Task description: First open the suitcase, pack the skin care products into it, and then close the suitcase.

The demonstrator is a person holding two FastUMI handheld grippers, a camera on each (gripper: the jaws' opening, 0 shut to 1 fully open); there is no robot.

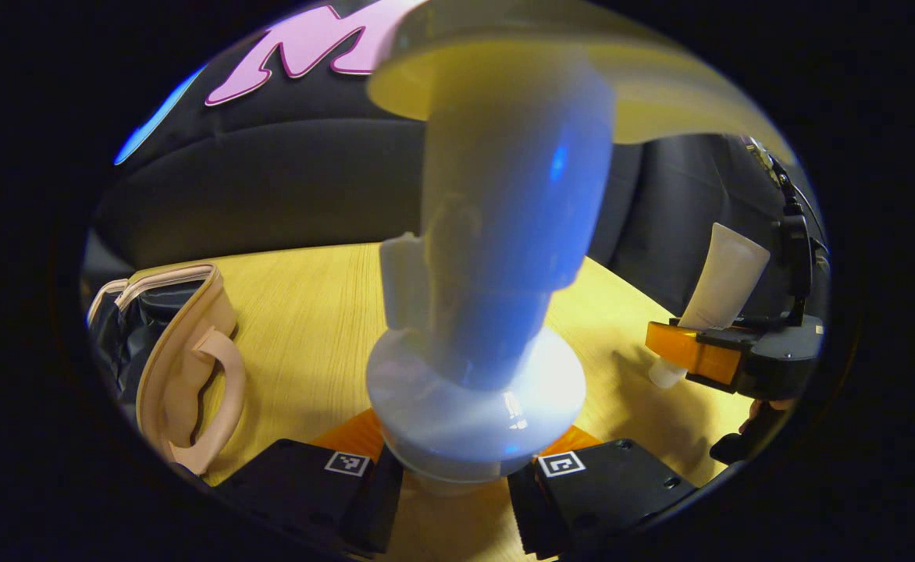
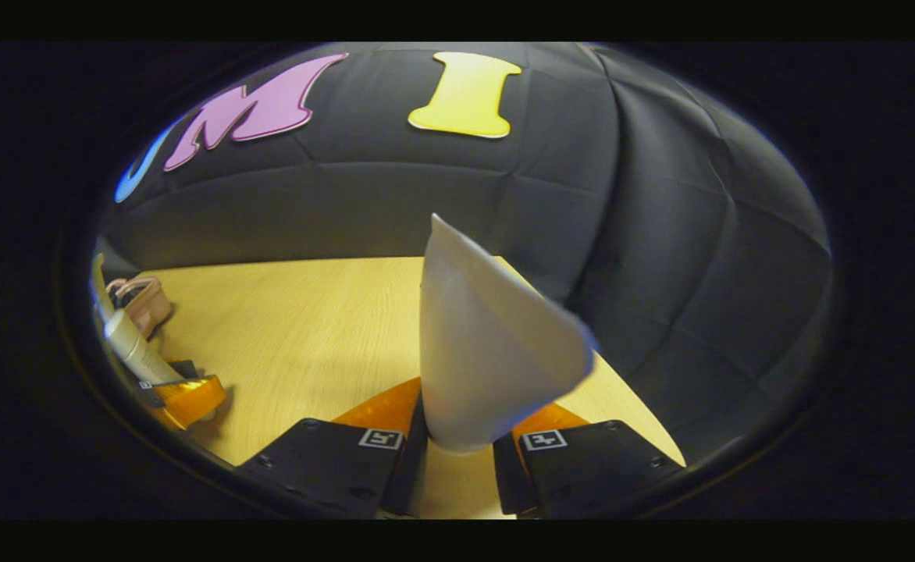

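Note:
A white pump bottle rises close in front of the left gripper view. My left gripper is shut on its lower end, just below the wide round collar. At the left edge lies the pink suitcase, handle toward me, with dark lining showing inside its rim. In the right gripper view my right gripper is shut on the lower end of a white squeeze tube that stands upright. The left gripper view shows that tube in the right gripper at far right.
Both grippers hover over a light wooden table that ends at the black booth wall. In the right gripper view, the left gripper with the bottle is at far left, and the suitcase behind it.

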